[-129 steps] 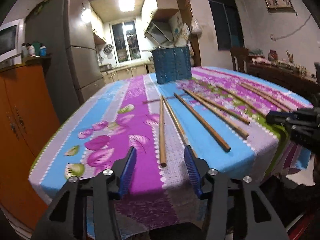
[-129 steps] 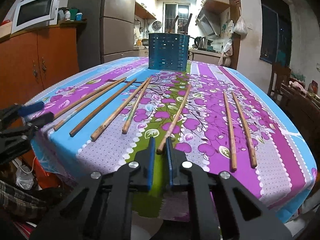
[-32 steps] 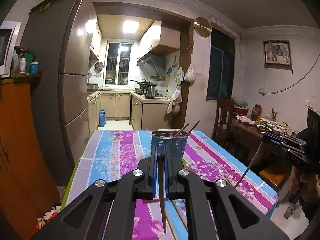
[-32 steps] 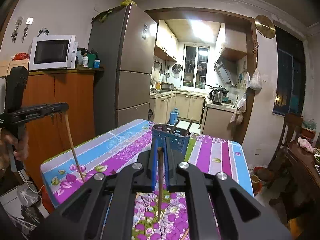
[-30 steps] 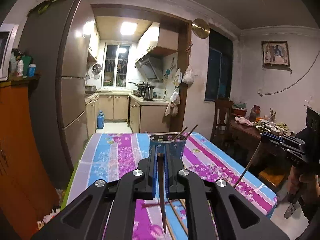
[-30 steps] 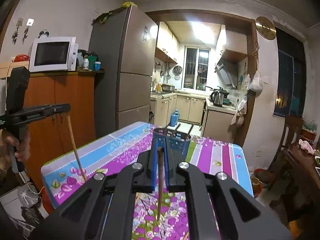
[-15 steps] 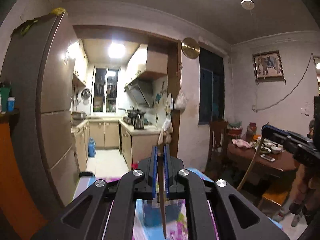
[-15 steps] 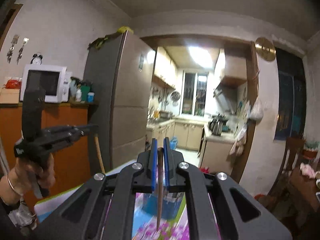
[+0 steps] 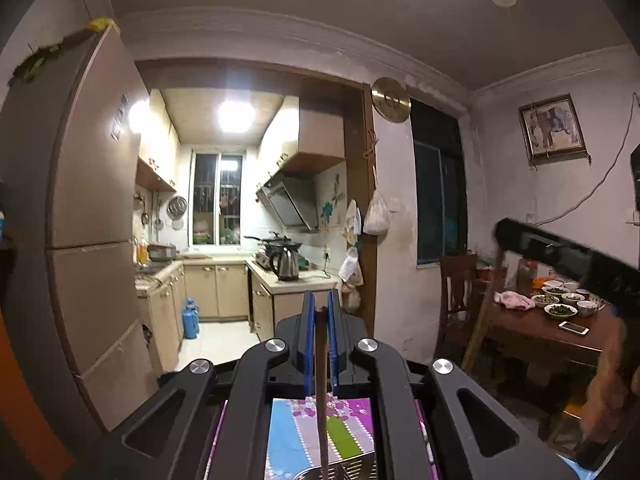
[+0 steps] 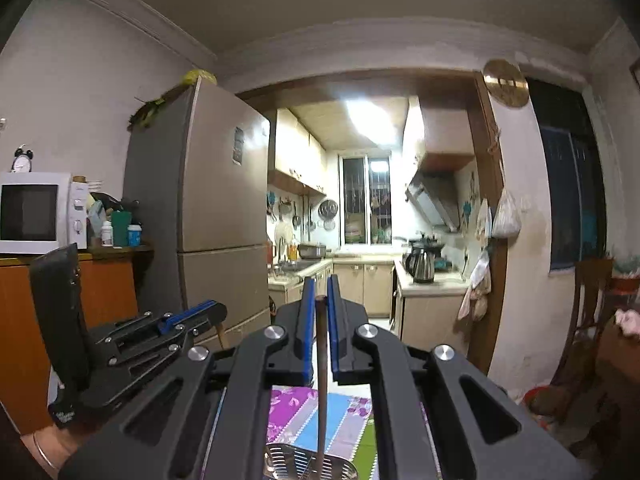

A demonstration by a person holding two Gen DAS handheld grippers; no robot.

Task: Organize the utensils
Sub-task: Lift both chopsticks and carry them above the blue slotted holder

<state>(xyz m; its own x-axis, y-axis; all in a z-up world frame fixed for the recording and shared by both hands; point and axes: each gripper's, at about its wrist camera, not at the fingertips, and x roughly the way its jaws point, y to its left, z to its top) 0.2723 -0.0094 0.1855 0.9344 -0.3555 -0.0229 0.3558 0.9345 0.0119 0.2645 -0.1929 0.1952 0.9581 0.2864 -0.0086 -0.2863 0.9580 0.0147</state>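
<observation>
Hanging upright over the holder (image 10: 312,462): two chopsticks, one (image 9: 321,380) clamped in the left gripper (image 9: 320,308), the other (image 10: 321,380) clamped in the right gripper (image 10: 320,292); tablecloth (image 10: 344,428) below.

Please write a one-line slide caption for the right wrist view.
Right gripper holds a wooden chopstick upright over the perforated utensil holder.

Two brown wooden chopsticks, one (image 9: 321,380) and another (image 10: 321,384), hang upright with lower ends above the perforated metal holder (image 10: 308,462) on the worktop.
</observation>
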